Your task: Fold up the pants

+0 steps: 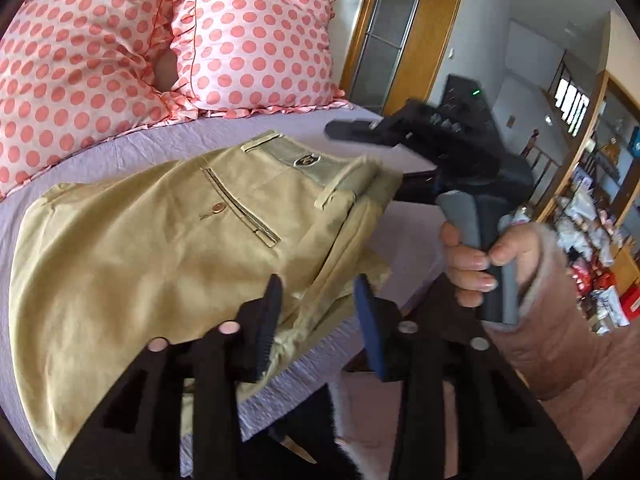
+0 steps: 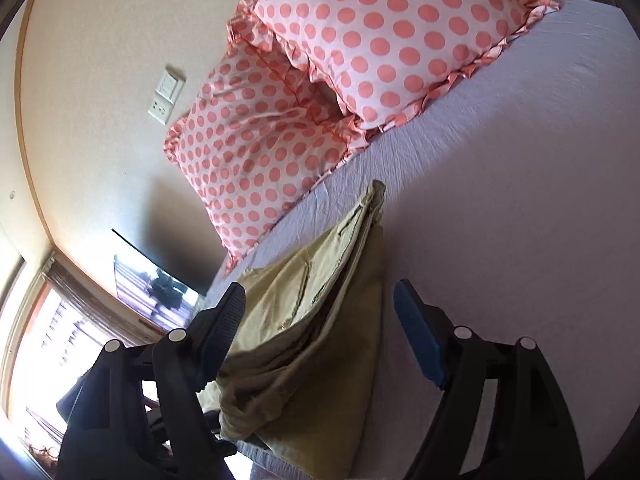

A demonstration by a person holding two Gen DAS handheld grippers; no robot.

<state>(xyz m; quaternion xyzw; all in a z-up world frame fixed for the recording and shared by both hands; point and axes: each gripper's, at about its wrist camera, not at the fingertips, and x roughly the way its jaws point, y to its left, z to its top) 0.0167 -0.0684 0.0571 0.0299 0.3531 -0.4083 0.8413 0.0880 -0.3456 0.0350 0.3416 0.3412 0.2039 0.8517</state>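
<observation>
Tan pants (image 1: 168,232) lie folded on my bed's lilac sheet (image 1: 132,144), waistband toward two pink polka-dot pillows (image 1: 248,40). My left gripper (image 1: 318,320) hangs open above the edge of the pants nearest me, its fingers spread with cloth showing between them but not pinched. My right gripper (image 2: 320,328) is open too, its fingers straddling the stacked fabric edges at the waistband end. My right hand (image 1: 472,256) holds its handle beside the bed.

Pants: khaki pants (image 2: 304,344) bunched on lilac bedsheet (image 2: 500,184)
Right gripper (image 2: 320,320): fingers spread, straddling the fabric
Pillows: two polka-dot pillows (image 2: 360,60) behind
</observation>
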